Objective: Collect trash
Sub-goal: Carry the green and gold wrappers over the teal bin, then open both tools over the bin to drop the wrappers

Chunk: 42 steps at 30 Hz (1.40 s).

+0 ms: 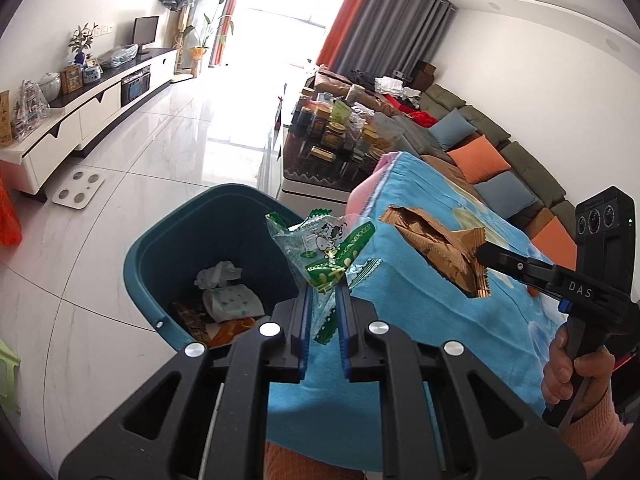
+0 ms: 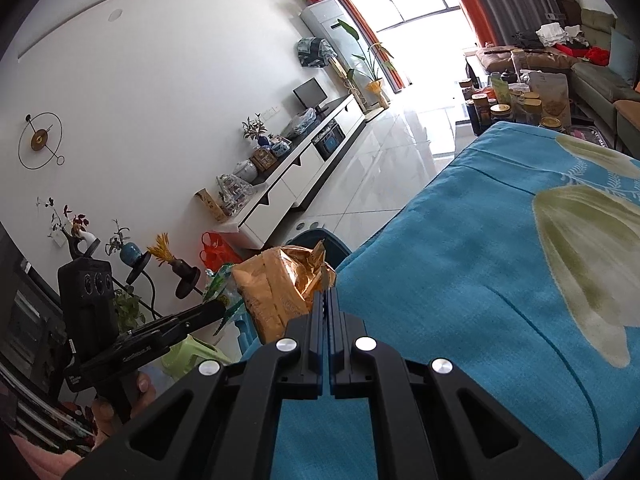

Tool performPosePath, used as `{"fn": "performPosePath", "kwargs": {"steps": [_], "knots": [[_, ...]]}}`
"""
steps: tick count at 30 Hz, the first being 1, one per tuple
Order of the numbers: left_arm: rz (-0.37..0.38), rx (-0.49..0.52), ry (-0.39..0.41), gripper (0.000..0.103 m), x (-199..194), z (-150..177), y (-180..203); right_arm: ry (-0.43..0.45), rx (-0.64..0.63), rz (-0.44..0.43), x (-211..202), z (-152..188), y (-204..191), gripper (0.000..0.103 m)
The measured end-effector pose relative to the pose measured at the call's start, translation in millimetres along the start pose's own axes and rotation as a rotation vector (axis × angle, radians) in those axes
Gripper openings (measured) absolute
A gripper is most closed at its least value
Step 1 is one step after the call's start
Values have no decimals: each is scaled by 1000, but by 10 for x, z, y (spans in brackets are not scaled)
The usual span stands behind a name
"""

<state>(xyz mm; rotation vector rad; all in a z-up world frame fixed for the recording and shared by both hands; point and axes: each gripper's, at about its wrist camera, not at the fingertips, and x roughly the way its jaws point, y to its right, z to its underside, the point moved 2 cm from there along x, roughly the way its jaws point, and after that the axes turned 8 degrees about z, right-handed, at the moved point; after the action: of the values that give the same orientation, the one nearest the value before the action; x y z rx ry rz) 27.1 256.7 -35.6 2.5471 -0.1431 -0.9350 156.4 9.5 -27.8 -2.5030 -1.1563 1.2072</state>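
My left gripper (image 1: 323,292) is shut on a green and clear snack wrapper (image 1: 326,246), held at the near right rim of a teal trash bin (image 1: 160,248). The bin holds crumpled tissue (image 1: 220,274) and other wrappers. My right gripper (image 2: 326,294) is shut on a brown and gold foil wrapper (image 2: 280,284), held above the edge of the blue cloth-covered table (image 2: 460,280). In the left wrist view the right gripper (image 1: 482,254) and brown wrapper (image 1: 436,248) hang to the right of the bin. The left gripper (image 2: 218,308) shows in the right wrist view.
A dark coffee table (image 1: 312,172) crowded with jars stands beyond the bin. A white TV cabinet (image 1: 92,112) runs along the left wall, with a scale (image 1: 78,188) on the tiled floor. A sofa with cushions (image 1: 500,160) lies at the right. A green stool (image 2: 192,354) stands near the bin.
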Motion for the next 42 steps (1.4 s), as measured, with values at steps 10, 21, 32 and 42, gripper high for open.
{"fn": "performPosePath", "kwargs": {"steps": [10, 21, 32, 42], "knots": [[-41, -45, -12, 12, 63, -28, -256, -36, -34, 10, 240, -54, -171, 1], [-66, -103, -46, 13, 214, -10, -464, -77, -52, 40, 586, -151, -343, 1], [-77, -157, -51, 14, 377, -60, -646, -133, -43, 69, 1052, -178, -524, 2], [-94, -204, -48, 35, 475, -37, -784, -161, -41, 69, 1221, -197, -586, 11]]}}
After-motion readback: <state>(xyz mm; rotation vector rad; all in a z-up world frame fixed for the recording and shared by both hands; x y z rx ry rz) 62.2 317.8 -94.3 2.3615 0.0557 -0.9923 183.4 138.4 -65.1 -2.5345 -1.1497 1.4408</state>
